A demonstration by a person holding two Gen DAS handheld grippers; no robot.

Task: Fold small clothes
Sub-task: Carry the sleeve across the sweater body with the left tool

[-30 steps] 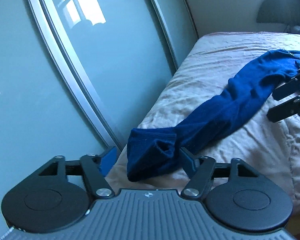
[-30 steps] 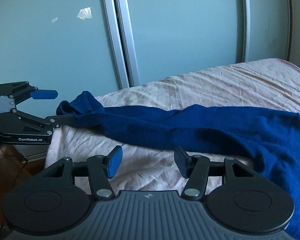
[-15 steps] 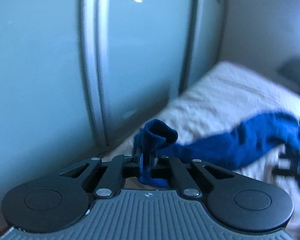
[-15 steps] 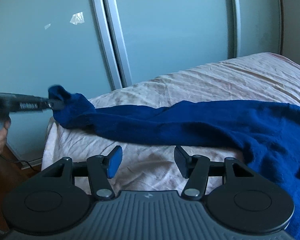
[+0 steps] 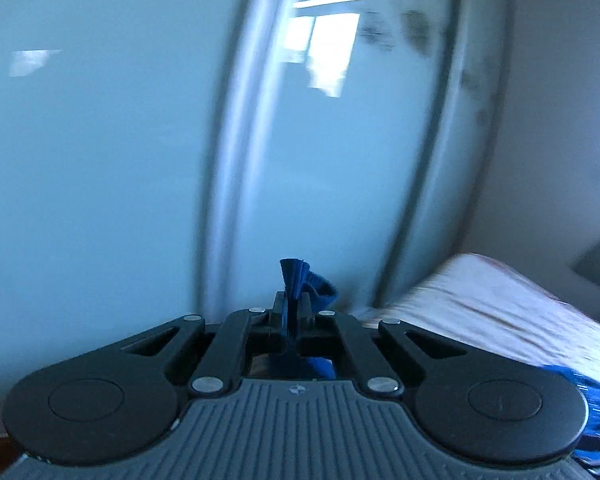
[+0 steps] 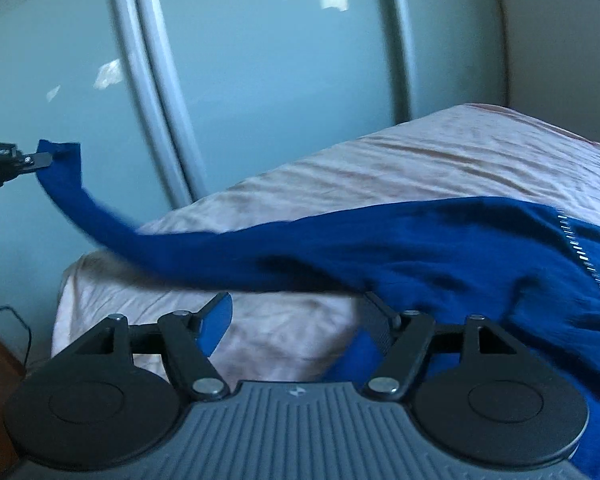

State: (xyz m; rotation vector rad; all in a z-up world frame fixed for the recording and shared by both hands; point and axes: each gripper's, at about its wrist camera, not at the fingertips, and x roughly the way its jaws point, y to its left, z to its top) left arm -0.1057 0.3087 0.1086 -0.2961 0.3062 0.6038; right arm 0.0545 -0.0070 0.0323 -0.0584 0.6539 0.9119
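A dark blue knit garment (image 6: 440, 248) lies on the bed, its long sleeve (image 6: 100, 220) stretched up and left off the mattress. My left gripper (image 5: 292, 304) is shut on the sleeve cuff (image 5: 300, 280), which pokes up between the jaws. In the right wrist view the left gripper (image 6: 40, 158) holds that cuff in the air at far left. My right gripper (image 6: 296, 312) is open and empty, low over the sheet, just in front of the sleeve and next to the garment's body.
The bed has a wrinkled pale pink sheet (image 6: 440, 160). Frosted sliding wardrobe doors with grey frames (image 6: 152, 92) stand close behind the bed's end. A wooden floor and a cable (image 6: 4, 312) show at lower left.
My left gripper closed on the sleeve cuff and lifted it up and away from the bed, pulling the sleeve taut. My right gripper moved closer to the garment's body and stayed open.
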